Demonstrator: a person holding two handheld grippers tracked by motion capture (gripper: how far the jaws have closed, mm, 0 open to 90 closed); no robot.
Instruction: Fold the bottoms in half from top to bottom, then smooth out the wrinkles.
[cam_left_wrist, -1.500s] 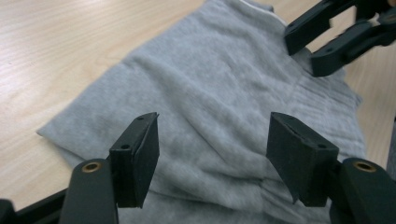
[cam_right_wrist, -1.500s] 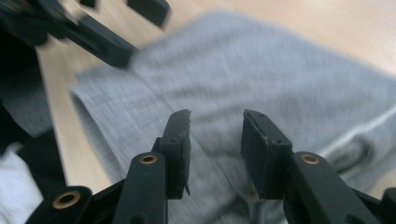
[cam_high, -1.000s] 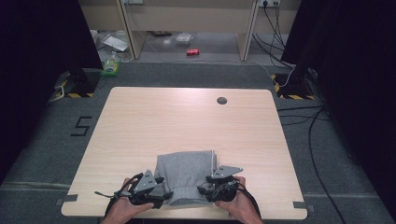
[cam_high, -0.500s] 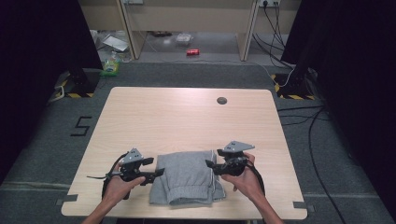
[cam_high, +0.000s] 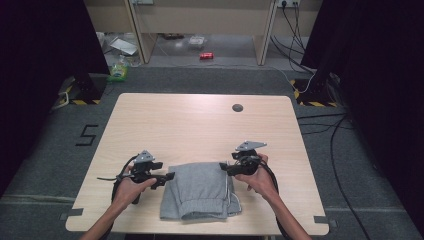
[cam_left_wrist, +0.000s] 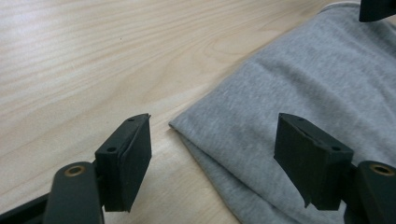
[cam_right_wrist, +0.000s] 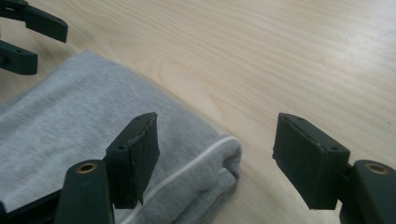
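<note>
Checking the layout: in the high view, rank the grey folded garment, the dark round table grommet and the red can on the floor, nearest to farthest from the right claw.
1. Grey folded garment, just beside the right claw.
2. Dark round grommet, farther up the table.
3. Red can, on the floor beyond the table.

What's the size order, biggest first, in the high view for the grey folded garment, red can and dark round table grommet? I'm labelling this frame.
1. grey folded garment
2. red can, though it lies farther from the camera
3. dark round table grommet, close to the can in apparent size
</note>
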